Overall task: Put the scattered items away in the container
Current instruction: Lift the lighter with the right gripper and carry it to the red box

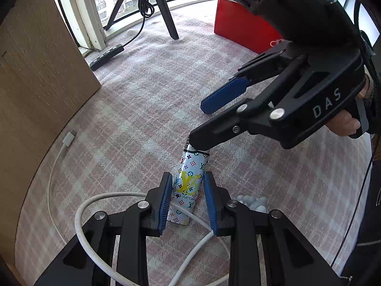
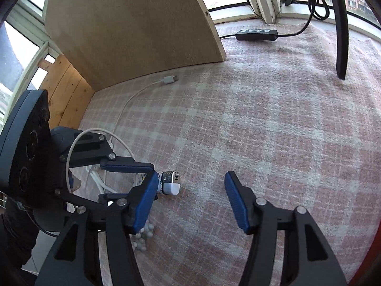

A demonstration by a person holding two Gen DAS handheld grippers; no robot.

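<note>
A white lighter (image 1: 187, 186) with a coloured monogram print lies on the pink checked cloth. My left gripper (image 1: 188, 190) is open, its blue pads on either side of the lighter, close to it but apart. My right gripper (image 2: 190, 190) is open wide and empty; in the left wrist view its lower finger (image 1: 207, 135) hovers over the lighter's metal top. The lighter's top (image 2: 170, 182) shows in the right wrist view beside my left pad. A white charging cable (image 1: 78, 217) loops under the left gripper. A red container (image 1: 238, 28) stands at the far right.
A cluster of small white beads (image 1: 253, 203) lies right of the lighter. A beige board (image 1: 35, 71) stands on the left. A black tripod leg (image 1: 166, 12) and a black inline switch (image 1: 107, 56) on a cord are at the back by the window.
</note>
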